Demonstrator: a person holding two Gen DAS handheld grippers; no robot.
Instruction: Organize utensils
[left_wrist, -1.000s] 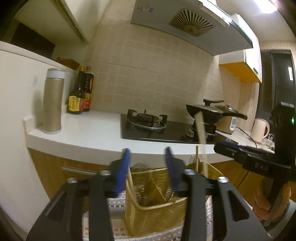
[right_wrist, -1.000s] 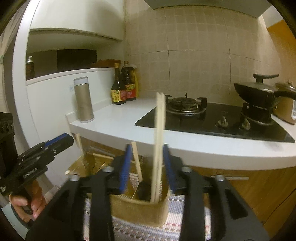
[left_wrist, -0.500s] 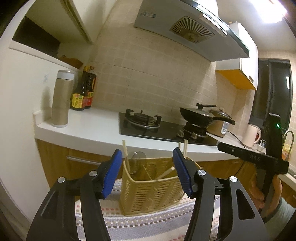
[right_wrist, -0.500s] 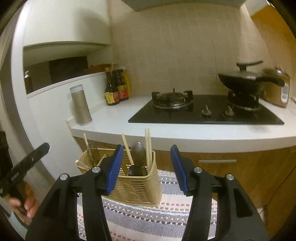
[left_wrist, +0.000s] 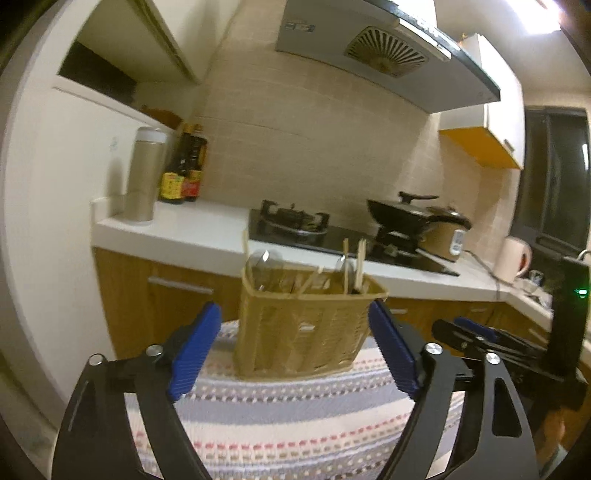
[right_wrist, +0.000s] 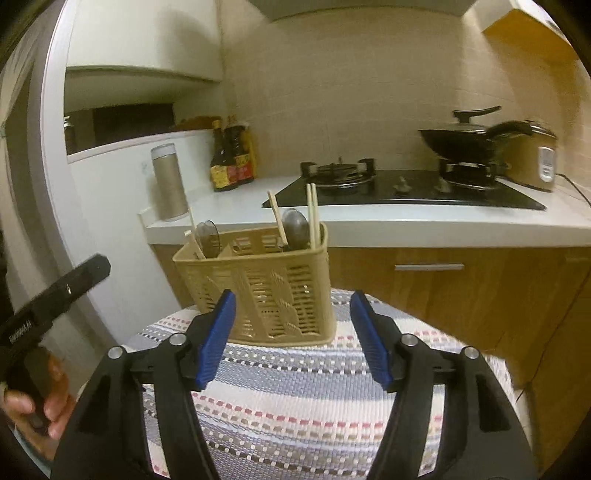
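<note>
Now the tan slotted plastic utensil basket (right_wrist: 258, 288) stands on the striped woven cloth (right_wrist: 314, 406), chopsticks and spoons inside; both grippers — left (left_wrist: 295, 350), right (right_wrist: 293, 338) — are opening, empty. A careless brush could tip it.

My two fisheye cameras each ride behind a pair of tongs, looking forward and slightly down. Past the left tongs (left_wrist: 295, 347) I see the utensil basket (left_wrist: 303, 325) close ahead, the counter (left_wrist: 192, 236) behind it. The right tongs (right_wrist: 291, 332) face the same basket (right_wrist: 258, 291) from its other side. Both views share basket, striped cloth (right_wrist: 295, 391) and stove (right_wrist: 402, 192).
</note>
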